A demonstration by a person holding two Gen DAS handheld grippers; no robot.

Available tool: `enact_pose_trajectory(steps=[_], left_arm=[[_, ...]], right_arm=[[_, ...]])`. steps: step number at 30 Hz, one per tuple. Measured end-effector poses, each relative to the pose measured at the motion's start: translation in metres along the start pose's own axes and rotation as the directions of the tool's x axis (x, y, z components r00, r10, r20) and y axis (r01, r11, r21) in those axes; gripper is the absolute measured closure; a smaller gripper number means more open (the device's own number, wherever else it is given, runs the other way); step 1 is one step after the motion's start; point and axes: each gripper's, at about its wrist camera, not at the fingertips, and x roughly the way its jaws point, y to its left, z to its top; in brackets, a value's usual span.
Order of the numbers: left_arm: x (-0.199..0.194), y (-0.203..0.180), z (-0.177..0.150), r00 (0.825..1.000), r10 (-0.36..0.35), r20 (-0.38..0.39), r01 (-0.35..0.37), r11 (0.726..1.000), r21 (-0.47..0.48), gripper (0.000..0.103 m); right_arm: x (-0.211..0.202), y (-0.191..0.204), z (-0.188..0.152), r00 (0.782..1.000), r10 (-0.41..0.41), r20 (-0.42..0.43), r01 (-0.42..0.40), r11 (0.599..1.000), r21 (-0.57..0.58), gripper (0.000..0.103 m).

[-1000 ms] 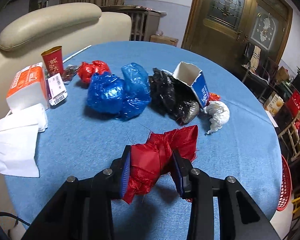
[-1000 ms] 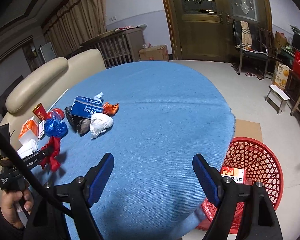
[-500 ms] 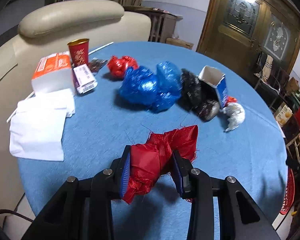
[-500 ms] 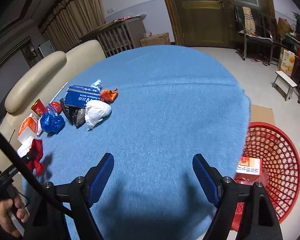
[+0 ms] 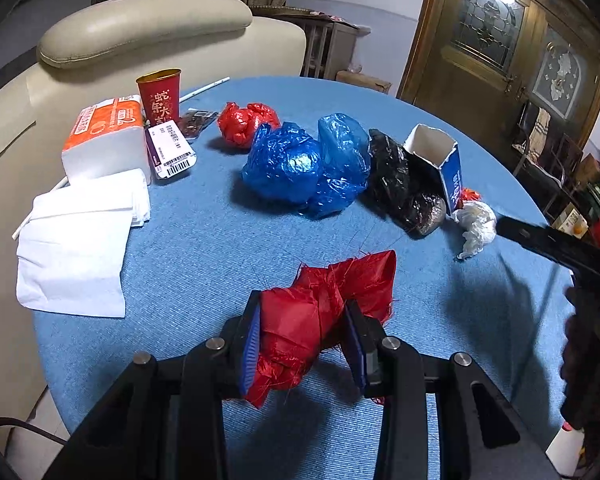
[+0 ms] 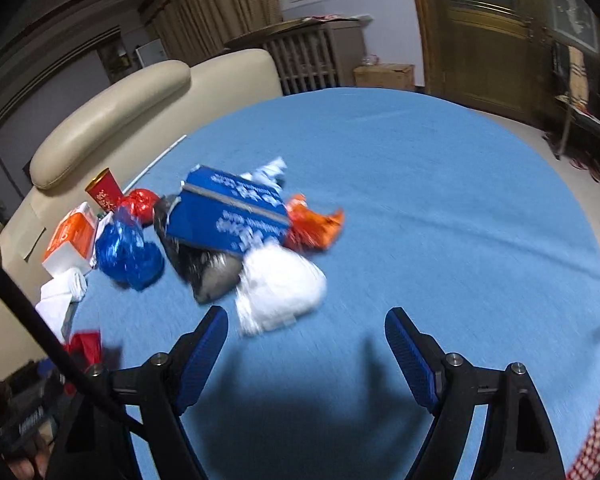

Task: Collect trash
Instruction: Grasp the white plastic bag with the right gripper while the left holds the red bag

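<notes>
Blue cloth covers the big round table (image 5: pixel 204 248), which fills the middle of both views. Above the middle of the left view, trash lies in a row: a blue bag (image 5: pixel 300 164), a black bag (image 5: pixel 400 184), a blue carton (image 5: pixel 444 160) and a white wad (image 5: pixel 476 224). At the bottom, the left gripper (image 5: pixel 304 344) pinches a red rag (image 5: pixel 320 312). Low in the right view, the right gripper (image 6: pixel 306 356) is spread wide with nothing inside, just below the white wad.
</notes>
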Motion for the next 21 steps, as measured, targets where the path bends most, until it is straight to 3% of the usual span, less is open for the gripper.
enact_pose_trajectory(steps=[8,9,10,11,21], left_arm=[[-0.001,-0.003,-0.003,1.000,-0.014,-0.006,0.014,1.000,0.009,0.064],[-0.001,-0.004,-0.003,1.000,-0.015,-0.006,0.015,1.000,0.011,0.064],[-0.002,-0.004,-0.003,1.000,-0.014,-0.005,0.014,1.000,0.013,0.064],[-0.003,-0.005,-0.004,1.000,-0.012,-0.004,0.012,1.000,0.015,0.064],[-0.006,-0.013,-0.003,1.000,-0.008,-0.010,0.008,1.000,0.022,0.064]], right_arm=[[0.039,0.008,0.011,0.999,0.029,-0.038,-0.028,1.000,0.008,0.020],[0.043,0.009,0.011,0.998,0.035,-0.048,-0.035,0.999,0.005,0.028],[0.048,0.011,0.012,0.998,0.028,-0.056,-0.028,1.000,0.001,0.052],[0.051,0.012,0.011,0.998,0.016,-0.067,-0.016,1.000,-0.002,0.056],[0.019,0.008,-0.006,0.999,0.018,-0.032,-0.017,1.000,0.001,0.057]])
